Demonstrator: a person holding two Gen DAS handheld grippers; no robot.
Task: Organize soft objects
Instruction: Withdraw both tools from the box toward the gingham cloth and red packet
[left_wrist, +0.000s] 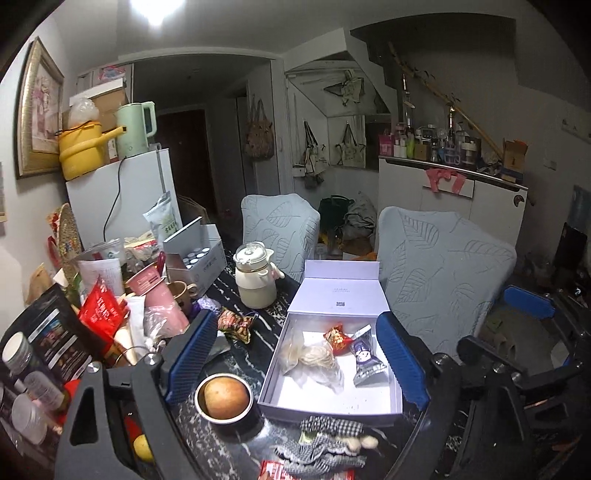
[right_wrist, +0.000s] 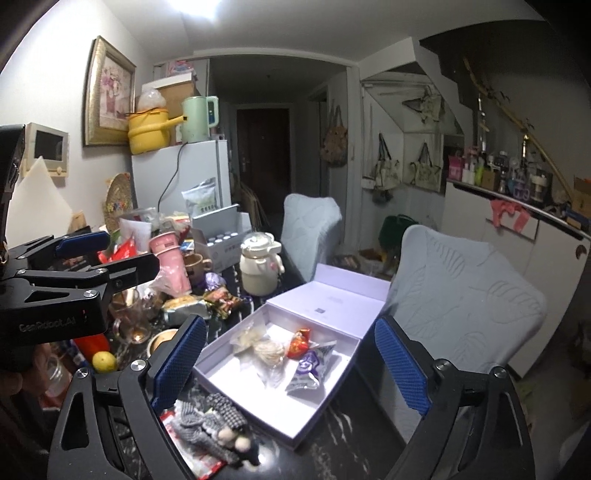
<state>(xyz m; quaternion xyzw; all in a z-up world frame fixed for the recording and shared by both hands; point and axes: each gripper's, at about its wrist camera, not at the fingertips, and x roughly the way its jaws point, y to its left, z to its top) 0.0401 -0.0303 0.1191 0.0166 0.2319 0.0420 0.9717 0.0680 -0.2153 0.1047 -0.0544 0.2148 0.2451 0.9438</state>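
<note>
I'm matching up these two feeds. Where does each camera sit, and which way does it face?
Left wrist: on the left hand-held gripper, open, looking down over the open box; the right hand-held gripper shows at its right.
Right wrist: on the right hand-held gripper, open, over the same box; the left one shows at its left.
Shared: box, checked cloth, white kettle.

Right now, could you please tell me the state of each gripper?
Left gripper: jaws open, holding nothing.
Right gripper: jaws open, holding nothing.
</note>
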